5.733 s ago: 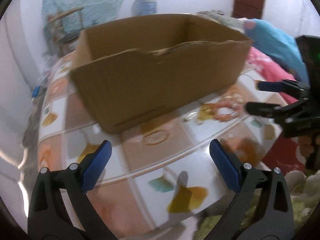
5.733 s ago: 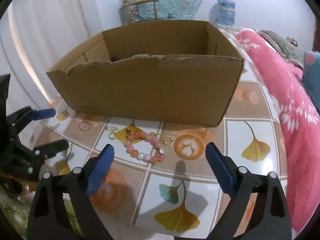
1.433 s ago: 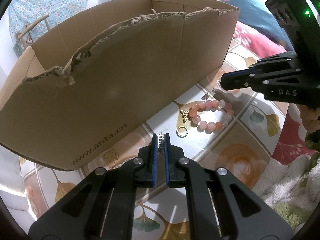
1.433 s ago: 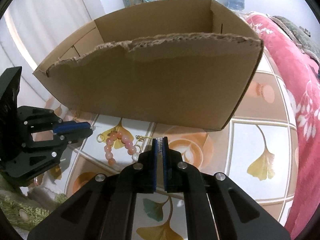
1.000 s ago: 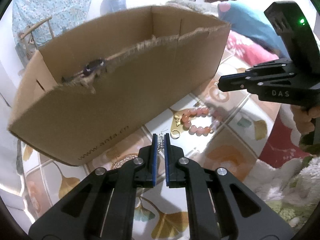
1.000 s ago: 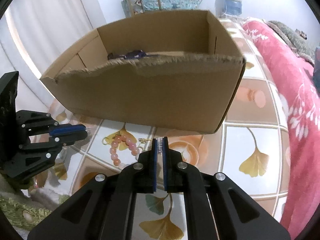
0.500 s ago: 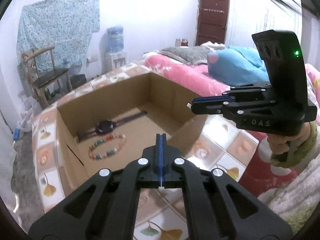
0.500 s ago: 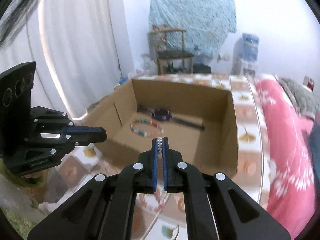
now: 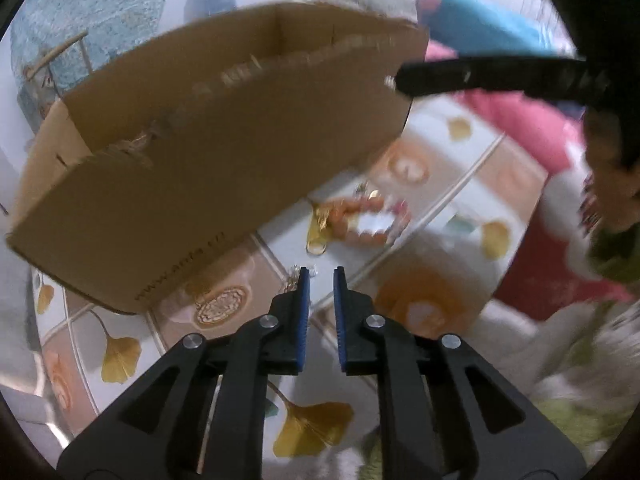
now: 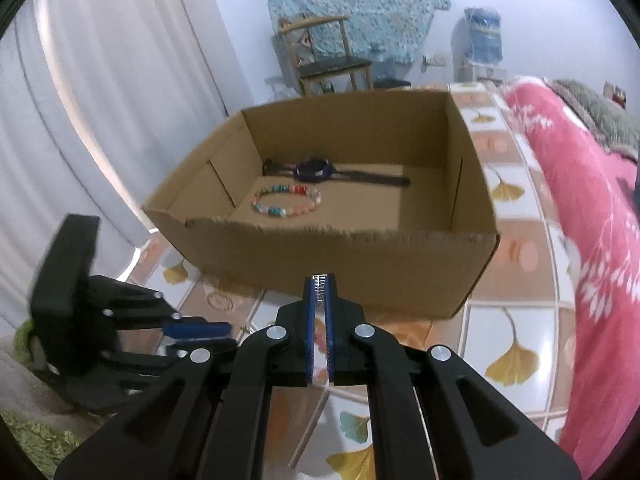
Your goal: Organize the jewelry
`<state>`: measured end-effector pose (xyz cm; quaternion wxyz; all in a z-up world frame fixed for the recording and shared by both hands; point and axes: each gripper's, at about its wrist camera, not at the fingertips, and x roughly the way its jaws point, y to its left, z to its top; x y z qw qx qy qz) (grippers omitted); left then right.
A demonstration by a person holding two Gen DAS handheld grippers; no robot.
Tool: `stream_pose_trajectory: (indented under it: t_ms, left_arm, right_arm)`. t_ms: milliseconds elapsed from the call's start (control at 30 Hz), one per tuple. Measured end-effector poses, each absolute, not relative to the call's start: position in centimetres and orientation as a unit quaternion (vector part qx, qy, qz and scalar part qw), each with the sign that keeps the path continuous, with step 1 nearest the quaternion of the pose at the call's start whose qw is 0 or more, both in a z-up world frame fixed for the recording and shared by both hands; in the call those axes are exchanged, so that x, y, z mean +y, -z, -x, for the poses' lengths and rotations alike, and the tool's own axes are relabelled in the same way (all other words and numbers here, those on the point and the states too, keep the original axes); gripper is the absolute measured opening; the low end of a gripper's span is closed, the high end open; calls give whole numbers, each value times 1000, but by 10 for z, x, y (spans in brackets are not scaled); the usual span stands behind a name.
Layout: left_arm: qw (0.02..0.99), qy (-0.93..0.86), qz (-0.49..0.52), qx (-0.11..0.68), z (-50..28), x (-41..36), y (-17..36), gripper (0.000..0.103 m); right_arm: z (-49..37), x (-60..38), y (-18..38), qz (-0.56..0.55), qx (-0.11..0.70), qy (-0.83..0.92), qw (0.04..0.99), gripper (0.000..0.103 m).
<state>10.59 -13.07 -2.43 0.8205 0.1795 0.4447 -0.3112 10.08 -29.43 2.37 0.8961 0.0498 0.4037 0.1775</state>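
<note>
My left gripper (image 9: pixel 319 276) hangs low over the tiled table (image 9: pixel 420 312) before the cardboard box (image 9: pixel 200 160). Its jaws are opening and nothing sits between the pads. A small silver piece (image 9: pixel 295 277) shows just beside its left fingertip. A pink bead bracelet (image 9: pixel 360 220) and a gold ring (image 9: pixel 316 246) lie on the tiles beyond it. My right gripper (image 10: pixel 320 280) is shut on a small silver piece (image 10: pixel 320 285), held in front of the box (image 10: pixel 360 272). Inside the box lie a dark watch (image 10: pixel 316 169) and a multicoloured bead bracelet (image 10: pixel 286 200).
A pink blanket (image 10: pixel 580 200) lies along the table's right side. A wooden chair (image 10: pixel 328 60), a water bottle (image 10: pixel 484 40) and a white curtain (image 10: pixel 100 100) stand behind the box. Green fleecy cloth (image 9: pixel 580 420) lies at the near edge. A hand (image 9: pixel 612 168) holds the right gripper.
My left gripper has dropped from above the box to just over the table by the box's front wall, and its jaws have parted. The right gripper stays shut on its silver piece.
</note>
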Motion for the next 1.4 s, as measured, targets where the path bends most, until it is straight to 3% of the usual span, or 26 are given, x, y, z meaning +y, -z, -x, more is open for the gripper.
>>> stream_pose_trajectory:
  t_ms: [200, 800, 933, 1067, 1400]
  left_arm:
    - [822, 299, -162, 457, -118, -132, 29, 25]
    - [820, 289, -170, 463, -129, -138, 34, 25]
    - [820, 294, -174, 458, -130, -140, 35, 25]
    - [821, 298, -179, 453, -130, -144, 36, 13]
    - [828, 301, -179, 439, -124, -142, 32, 13]
  right_arm:
    - [-104, -300, -14, -63, 412, -175, 892, 5]
    - [-113, -307, 5, -93, 427, -177, 882, 5]
    - [-114, -307, 7, -96, 429, -176, 881, 5]
    - [-115, -308, 7, -96, 428, -175, 882, 5]
    - [-112, -308, 4, -94, 424, -173, 884, 5]
